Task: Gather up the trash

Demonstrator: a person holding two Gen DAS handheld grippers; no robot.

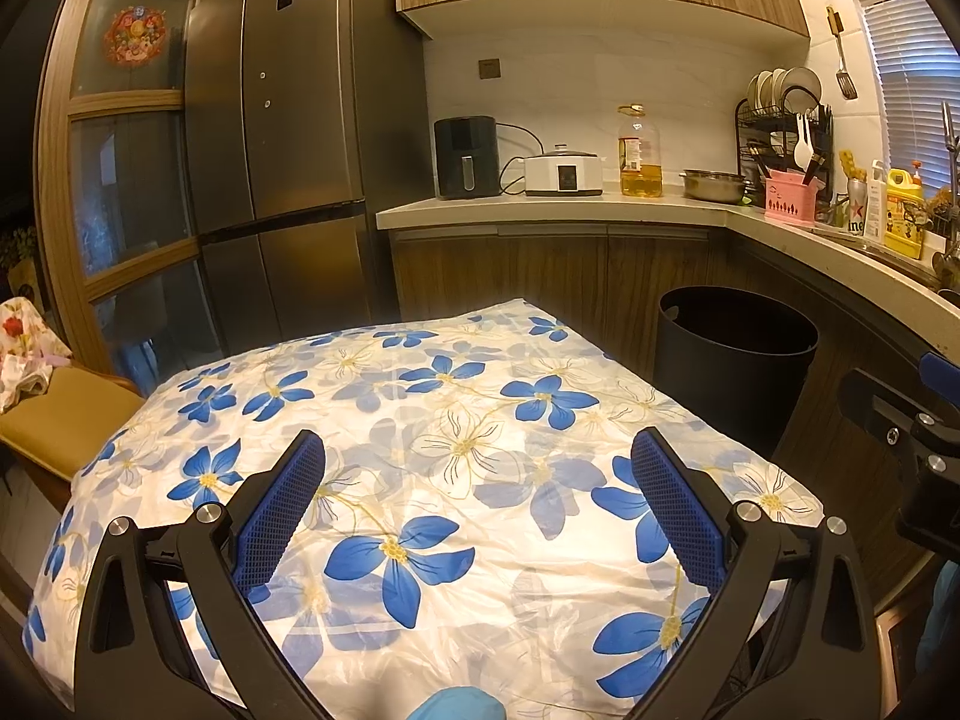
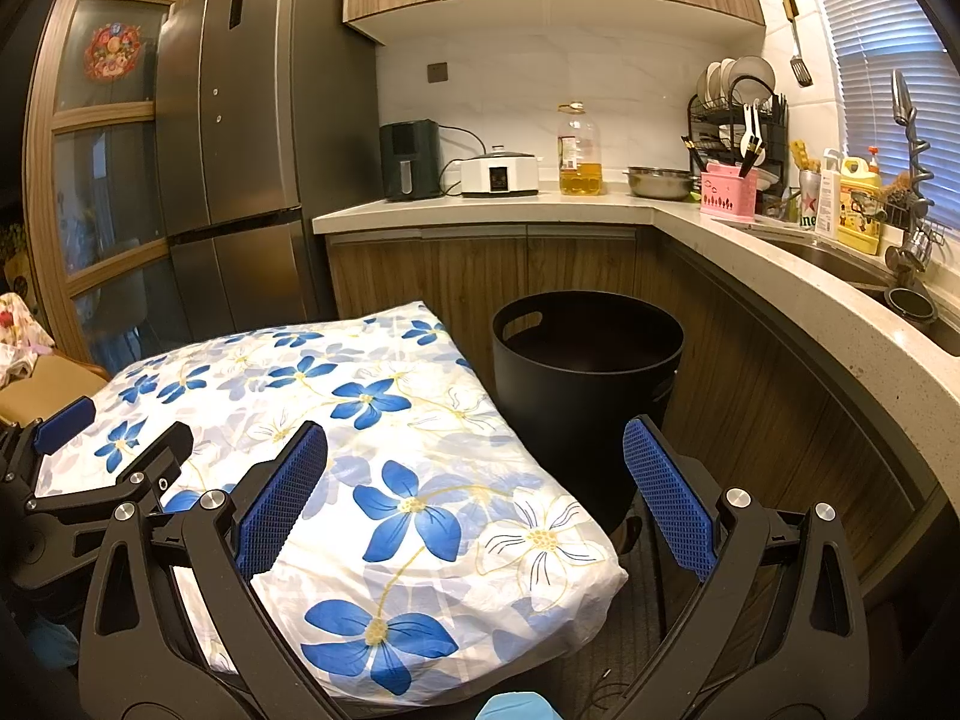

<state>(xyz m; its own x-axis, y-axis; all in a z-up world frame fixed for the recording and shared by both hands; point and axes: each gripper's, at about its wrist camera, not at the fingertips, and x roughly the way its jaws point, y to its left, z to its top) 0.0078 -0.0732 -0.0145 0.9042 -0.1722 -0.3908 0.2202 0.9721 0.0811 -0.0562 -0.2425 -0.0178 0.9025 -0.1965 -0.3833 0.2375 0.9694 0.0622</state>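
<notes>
A black round trash bin [image 2: 585, 384] stands on the floor beside a table covered with a blue-flower cloth [image 2: 372, 456]; it also shows in the left wrist view [image 1: 735, 360]. I see no loose trash on the cloth [image 1: 420, 456]. My left gripper [image 1: 477, 450] is open and empty above the cloth. My right gripper [image 2: 474, 441] is open and empty over the table's right edge, near the bin. The left gripper shows at the left of the right wrist view [image 2: 114, 438], and the right gripper at the right edge of the left wrist view [image 1: 924, 420].
A kitchen counter [image 2: 600, 204] runs along the back and curves right, with an air fryer [image 2: 411, 159], cooker [image 2: 498, 171], oil bottle [image 2: 579, 150], steel bowl [image 2: 660, 180], dish rack [image 2: 738, 114] and sink [image 2: 840, 252]. A fridge [image 2: 252, 138] stands at the left. A padded stool [image 1: 54, 420] is at the far left.
</notes>
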